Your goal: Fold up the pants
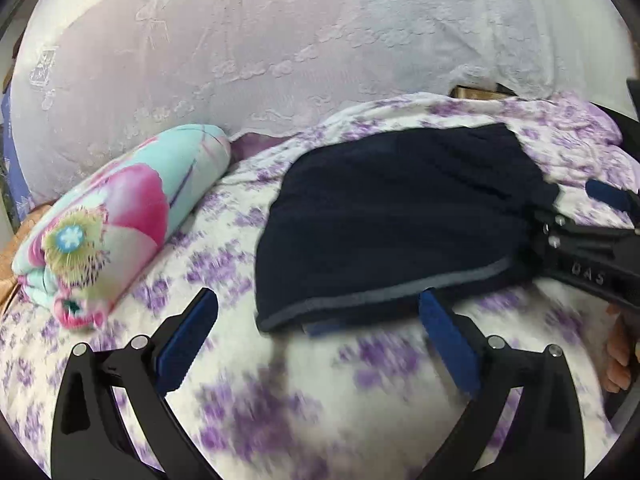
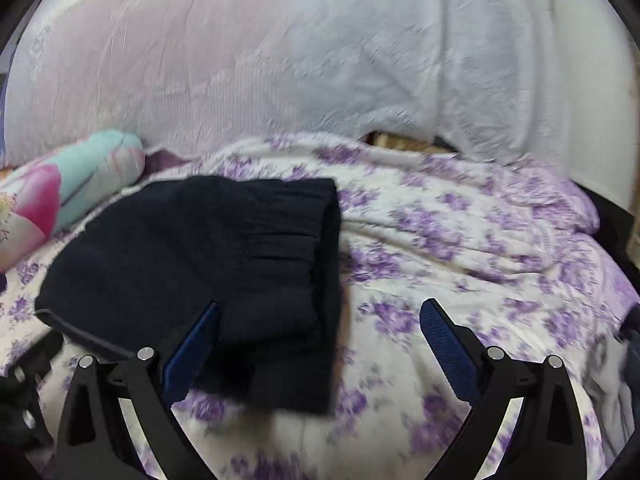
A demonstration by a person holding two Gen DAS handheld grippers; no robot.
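Dark navy pants (image 1: 392,220) lie folded into a compact bundle on the bed's purple-flowered sheet (image 1: 320,392). A grey-trimmed edge faces my left gripper (image 1: 318,294), which stands open just short of that edge with nothing between its blue pads. In the right wrist view the folded pants (image 2: 192,260) sit left of centre with the gathered waistband on their right side. My right gripper (image 2: 322,305) is open over the bundle's near right corner and its pads do not press on the cloth. From the left wrist view the right gripper (image 1: 568,204) shows at the bundle's right side.
A rolled pink-and-teal flowered quilt (image 1: 120,232) lies left of the pants. White lace netting (image 1: 280,40) hangs behind the bed. A person's hand (image 1: 618,356) shows at the right edge. Bare sheet (image 2: 460,240) stretches to the right of the pants.
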